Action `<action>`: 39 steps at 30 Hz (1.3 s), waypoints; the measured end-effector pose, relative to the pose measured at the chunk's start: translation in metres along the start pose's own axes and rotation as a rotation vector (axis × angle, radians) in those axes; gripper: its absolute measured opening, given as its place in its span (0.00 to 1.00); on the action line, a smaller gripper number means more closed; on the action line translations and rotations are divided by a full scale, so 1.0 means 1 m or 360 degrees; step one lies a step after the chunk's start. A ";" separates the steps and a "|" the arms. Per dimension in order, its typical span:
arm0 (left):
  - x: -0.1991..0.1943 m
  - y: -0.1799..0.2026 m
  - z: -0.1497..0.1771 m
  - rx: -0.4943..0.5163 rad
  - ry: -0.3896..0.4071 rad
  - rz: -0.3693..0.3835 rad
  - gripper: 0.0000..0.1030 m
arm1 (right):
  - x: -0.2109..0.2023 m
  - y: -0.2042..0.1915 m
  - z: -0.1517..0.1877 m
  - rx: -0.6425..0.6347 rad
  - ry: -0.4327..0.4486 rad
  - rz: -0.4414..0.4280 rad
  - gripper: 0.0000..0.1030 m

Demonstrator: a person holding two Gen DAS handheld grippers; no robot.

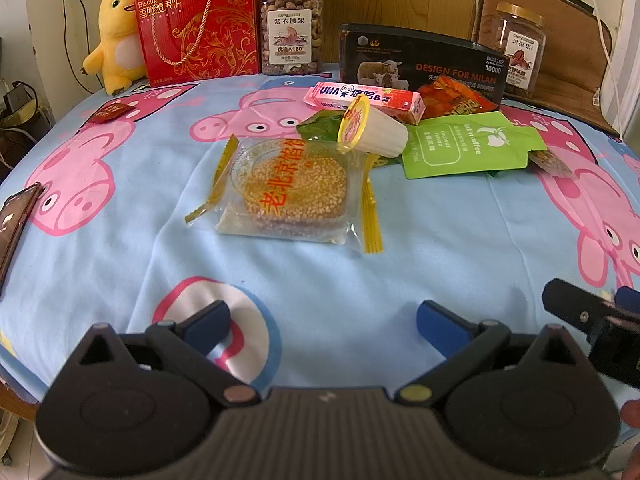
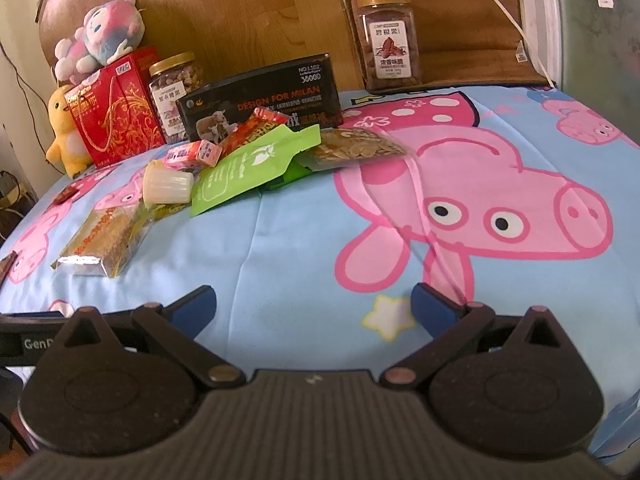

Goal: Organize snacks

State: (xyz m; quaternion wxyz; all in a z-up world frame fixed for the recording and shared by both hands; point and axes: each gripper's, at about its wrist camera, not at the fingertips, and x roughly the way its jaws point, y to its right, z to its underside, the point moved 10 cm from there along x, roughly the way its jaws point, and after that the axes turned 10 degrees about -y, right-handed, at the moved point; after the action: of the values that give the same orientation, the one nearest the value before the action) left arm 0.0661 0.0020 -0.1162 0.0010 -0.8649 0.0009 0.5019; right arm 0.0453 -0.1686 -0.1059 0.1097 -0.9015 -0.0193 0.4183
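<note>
Loose snacks lie on a blue pig-print cloth. A wrapped sesame cake (image 1: 296,188) (image 2: 106,236) is nearest, straight ahead of my left gripper (image 1: 322,322), which is open and empty. Behind it lie a tipped jelly cup (image 1: 372,128) (image 2: 166,186), a pink candy box (image 1: 364,100) (image 2: 196,154), a green coffee pouch (image 1: 468,146) (image 2: 248,168), an orange-red snack bag (image 1: 456,98) and a packet of seeds (image 2: 356,148). My right gripper (image 2: 314,306) is open and empty over bare cloth, right of the pile.
A black box (image 1: 420,64) (image 2: 264,100), a red gift box (image 1: 196,24) (image 2: 112,116), two nut jars (image 1: 292,28) (image 2: 390,40) and plush toys (image 1: 116,40) (image 2: 100,36) stand along the back. A small red packet (image 1: 112,112) and a dark object (image 1: 16,216) lie left.
</note>
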 end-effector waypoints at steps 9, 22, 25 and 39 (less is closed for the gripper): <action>0.000 0.000 0.000 -0.0002 0.0001 0.0000 1.00 | -0.002 -0.001 0.001 -0.0001 0.0019 -0.0024 1.00; -0.002 -0.003 -0.003 -0.0032 0.0022 0.0017 1.00 | -0.010 -0.007 -0.004 -0.0051 0.0097 -0.0041 1.00; -0.006 -0.006 -0.006 -0.0036 0.0056 0.0001 1.00 | -0.012 -0.007 -0.006 -0.0059 0.0122 -0.0032 1.00; -0.022 -0.029 -0.038 -0.0043 0.0175 -0.0044 1.00 | -0.016 -0.005 -0.028 -0.0104 0.0246 0.0019 1.00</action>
State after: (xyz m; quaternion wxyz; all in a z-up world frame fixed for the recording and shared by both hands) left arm 0.0887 0.0306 -0.0781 -0.0039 -0.8910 -0.0178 0.4536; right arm 0.0566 -0.1712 -0.0750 0.0790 -0.9343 -0.0191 0.3472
